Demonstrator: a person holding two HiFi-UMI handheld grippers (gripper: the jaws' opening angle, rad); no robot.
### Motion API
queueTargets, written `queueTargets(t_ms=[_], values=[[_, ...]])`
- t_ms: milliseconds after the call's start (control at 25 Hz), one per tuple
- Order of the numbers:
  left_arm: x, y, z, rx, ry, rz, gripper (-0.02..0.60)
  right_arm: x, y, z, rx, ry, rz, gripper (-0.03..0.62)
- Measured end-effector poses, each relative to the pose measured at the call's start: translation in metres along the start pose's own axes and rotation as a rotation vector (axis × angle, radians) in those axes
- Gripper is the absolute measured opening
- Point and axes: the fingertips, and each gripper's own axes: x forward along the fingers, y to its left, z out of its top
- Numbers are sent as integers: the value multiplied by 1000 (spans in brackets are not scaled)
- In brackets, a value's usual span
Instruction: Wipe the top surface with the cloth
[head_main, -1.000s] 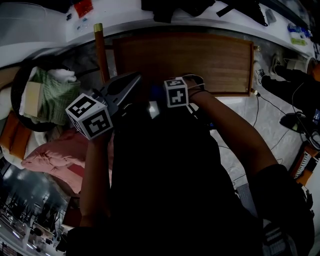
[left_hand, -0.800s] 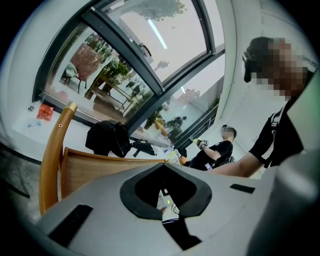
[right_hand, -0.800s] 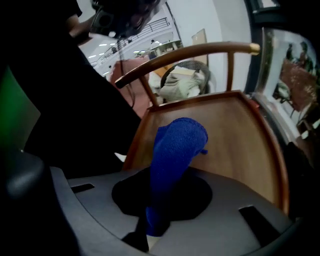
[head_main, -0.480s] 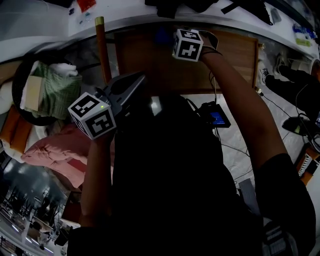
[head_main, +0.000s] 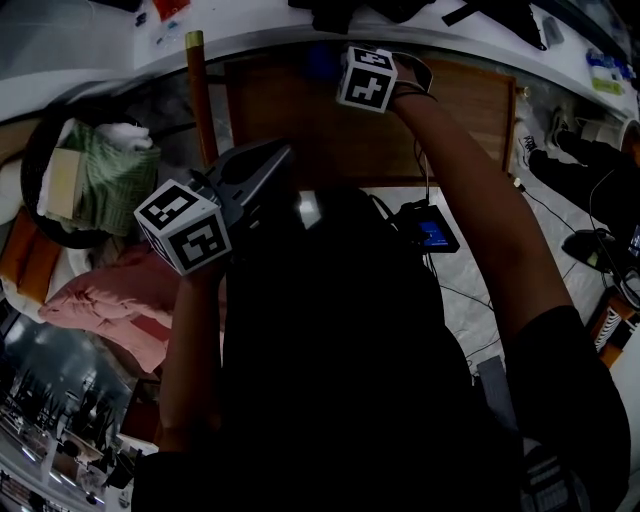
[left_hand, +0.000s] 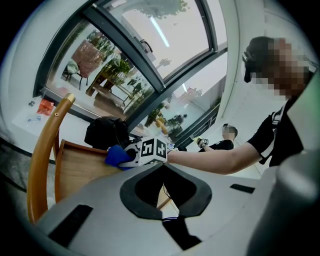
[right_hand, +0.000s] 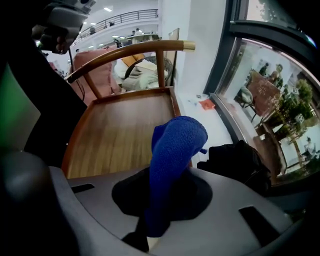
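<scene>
The wooden chair seat (right_hand: 120, 130) has the blue cloth (right_hand: 175, 150) at its edge beside the white windowsill (right_hand: 202, 117).

We see the blue cloth (right_hand: 175, 150) bunched into an upright roll, pinched in the right tongs (right_hand: 167, 195) at lower centre. It stands above the right edge of the bare, brown wooden seat (right_hand: 120, 130), which fills centre left.

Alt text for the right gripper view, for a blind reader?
The right gripper is shut on a blue cloth that sticks out over a wooden seat. The seat's curved back rail stands beyond; a black bag lies right of it, beside a window.
</scene>
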Motion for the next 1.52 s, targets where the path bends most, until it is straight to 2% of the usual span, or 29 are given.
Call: queueTargets(t_ms=[240,440,720,920,1520], values=[[9,-6,1,8,9,-19,11,1,24,-3,-8,-4,62,61],[6,-3,-2,7,11,-16,11,0,76,-12,-1,-7,190,61],[9,-5,1,10,12,-26,11,-1,129,-18,-15,-23,239,61],[12,-7,-1,10,26,-32,11,-4,159,-22,-49,-11,303,61],[15,-16,-4,27,31,-38,11,-11,223,-28,-63,15,517,61]])
